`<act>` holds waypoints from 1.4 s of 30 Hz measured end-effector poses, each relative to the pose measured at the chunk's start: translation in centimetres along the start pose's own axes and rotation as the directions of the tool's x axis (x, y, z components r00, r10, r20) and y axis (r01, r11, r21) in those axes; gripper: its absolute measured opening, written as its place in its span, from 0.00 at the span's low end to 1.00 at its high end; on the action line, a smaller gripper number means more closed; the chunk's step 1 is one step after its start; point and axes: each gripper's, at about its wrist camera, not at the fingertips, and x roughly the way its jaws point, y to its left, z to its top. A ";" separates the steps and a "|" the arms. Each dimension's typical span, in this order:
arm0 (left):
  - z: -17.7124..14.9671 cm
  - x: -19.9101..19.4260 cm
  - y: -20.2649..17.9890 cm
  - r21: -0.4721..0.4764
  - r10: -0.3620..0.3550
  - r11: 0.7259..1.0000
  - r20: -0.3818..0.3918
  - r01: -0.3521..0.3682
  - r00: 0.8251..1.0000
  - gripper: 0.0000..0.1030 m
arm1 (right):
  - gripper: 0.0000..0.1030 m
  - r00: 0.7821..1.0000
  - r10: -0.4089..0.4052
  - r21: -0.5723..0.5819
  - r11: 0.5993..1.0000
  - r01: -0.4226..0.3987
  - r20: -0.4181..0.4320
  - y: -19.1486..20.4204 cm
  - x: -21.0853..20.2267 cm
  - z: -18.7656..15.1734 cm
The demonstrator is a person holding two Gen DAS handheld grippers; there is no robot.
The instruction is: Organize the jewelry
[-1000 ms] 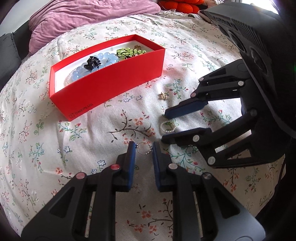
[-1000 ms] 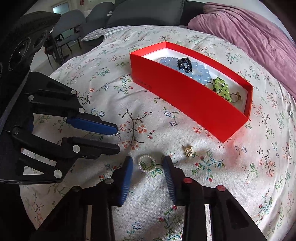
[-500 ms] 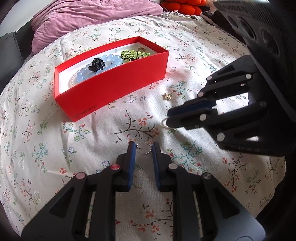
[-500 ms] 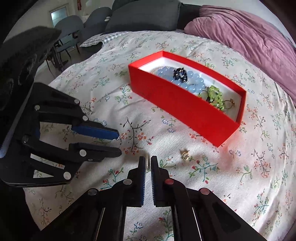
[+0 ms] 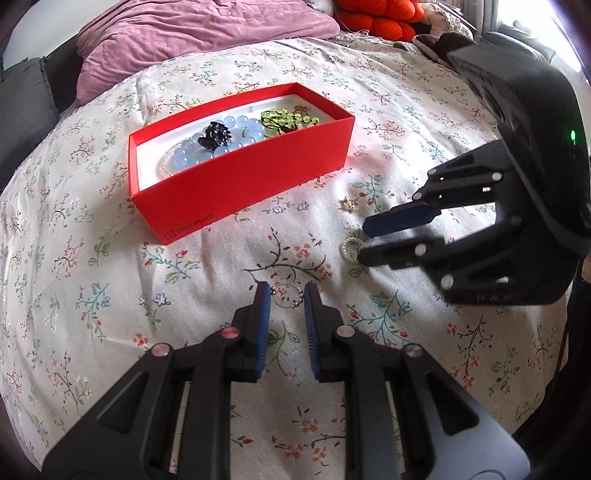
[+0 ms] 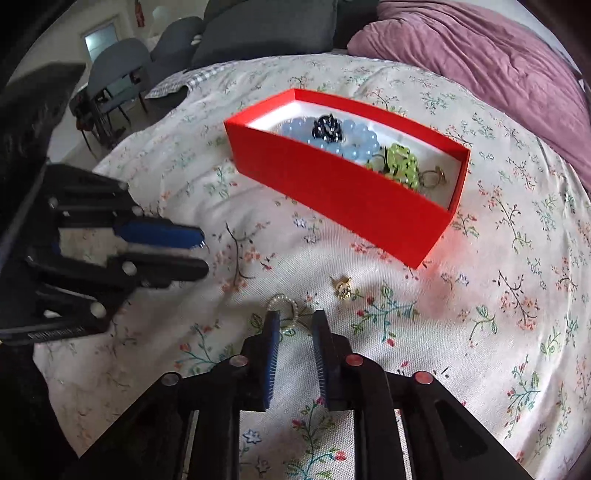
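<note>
In the left wrist view the left gripper (image 5: 287, 291) fills the lower centre, its fingers (image 5: 263, 306) spread on either side of a thin beaded ring (image 5: 286, 294) that lies flat on the floral bedspread (image 5: 110, 280). Whether the pads touch the ring, I cannot tell. To the right of centre the right gripper (image 5: 364, 240) comes in from the right edge, fingers apart, and its lower finger covers part of a pearl ring (image 5: 349, 249). Just above this lies a small gold piece (image 5: 348, 204).

Further up, left of centre, a red box (image 5: 236, 188) holds a blue bead bracelet (image 5: 207, 147), a black piece (image 5: 215, 134) and green beads (image 5: 286, 118). A purple blanket (image 5: 192, 33) lies at the top.

The right wrist view shows the pearl ring (image 6: 282, 303) at lower centre, at the fingertips, between the spread fingers. It also shows a gold ring (image 6: 436, 177) in the right end of the box, and grey chairs (image 6: 118, 74) at the upper left.
</note>
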 end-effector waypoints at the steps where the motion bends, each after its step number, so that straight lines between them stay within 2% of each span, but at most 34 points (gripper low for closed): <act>1: 0.0 0.0 0.0 0.002 0.000 1.000 0.000 0.000 1.000 0.20 | 0.33 1.000 0.012 -0.006 1.000 -0.012 0.003 0.1 0.0 0.0; 2: 0.0 -0.1 0.0 0.004 0.000 1.000 0.000 0.000 1.000 0.20 | 0.58 1.000 0.029 -0.012 0.999 -0.029 0.005 0.3 0.1 0.0; 4: -0.1 -0.1 0.2 0.006 0.001 1.000 -0.002 -0.001 1.000 0.20 | 0.90 0.999 0.047 -0.029 0.998 -0.047 0.009 0.9 0.2 0.0; 7: -0.3 -0.1 0.3 0.006 0.002 1.000 -0.007 -0.002 1.000 0.20 | 0.91 1.000 -0.026 -0.096 0.995 0.025 -0.009 2.3 1.3 -0.3; 8: -0.3 -0.1 0.4 0.006 0.004 1.000 -0.008 -0.004 1.000 0.20 | 0.97 0.999 -0.037 -0.116 0.993 0.037 0.006 2.6 1.5 -0.3; 13: -0.8 -0.3 1.0 -0.008 0.009 1.000 -0.010 -0.009 1.000 0.20 | 1.00 0.998 -0.032 -0.059 0.998 0.029 -0.051 2.2 2.1 0.3; 19: -0.8 -0.3 1.2 -0.011 0.017 1.000 -0.016 -0.017 1.000 0.20 | 1.00 0.998 -0.037 -0.036 0.999 0.036 -0.054 1.9 2.3 0.8; 21: -0.7 -0.3 1.2 -0.011 0.015 1.000 -0.014 -0.015 1.000 0.20 | 0.93 0.998 -0.047 -0.027 0.999 0.046 -0.037 1.8 2.1 0.7; 22: -0.6 -0.3 1.2 -0.011 0.015 1.000 -0.013 -0.016 1.000 0.20 | 0.85 0.998 -0.052 -0.024 0.998 0.051 -0.024 1.6 2.1 0.7; 23: -0.6 -0.3 1.2 -0.012 0.015 1.000 -0.012 -0.016 1.000 0.20 | 0.71 0.998 -0.058 -0.022 0.998 0.057 -0.015 1.6 2.1 0.8; 24: -0.6 -0.4 1.2 -0.012 0.015 1.000 -0.012 -0.015 1.000 0.20 | 0.63 0.998 -0.068 -0.017 0.998 0.068 -0.005 1.6 1.9 0.8; 25: -0.6 -0.4 1.2 -0.012 0.016 1.000 -0.012 -0.016 1.000 0.20 | 0.49 0.997 -0.074 -0.008 0.997 0.074 0.003 1.4 1.7 0.9; 26: -0.6 -0.4 1.2 -0.012 0.015 1.000 -0.012 -0.016 1.000 0.20 | 0.39 0.997 -0.078 0.001 0.997 0.078 0.006 1.1 1.7 1.0; 27: -0.6 -0.4 1.2 -0.011 0.015 1.000 -0.013 -0.015 1.000 0.20 | 0.35 0.997 -0.081 0.007 0.997 0.081 0.007 0.9 1.7 1.1; 29: -0.6 -0.4 1.1 -0.010 0.017 1.000 -0.013 -0.017 1.000 0.20 | 0.18 0.996 -0.093 0.005 0.996 0.093 0.010 0.8 1.7 1.1; 31: -0.6 -0.4 1.1 -0.008 0.018 1.000 -0.013 -0.018 1.000 0.20 | 0.11 0.996 -0.087 -0.005 0.996 0.087 0.008 0.9 1.6 1.1; 35: -0.5 -0.4 1.0 -0.008 0.019 1.000 -0.013 -0.019 1.000 0.20 | 0.06 0.996 -0.084 -0.023 0.996 0.084 0.009 1.0 1.3 1.0; 42: -0.5 -0.5 1.0 -0.007 0.022 1.000 -0.009 -0.022 1.000 0.20 | 0.04 0.997 -0.075 -0.023 0.997 0.075 0.014 1.0 0.9 0.9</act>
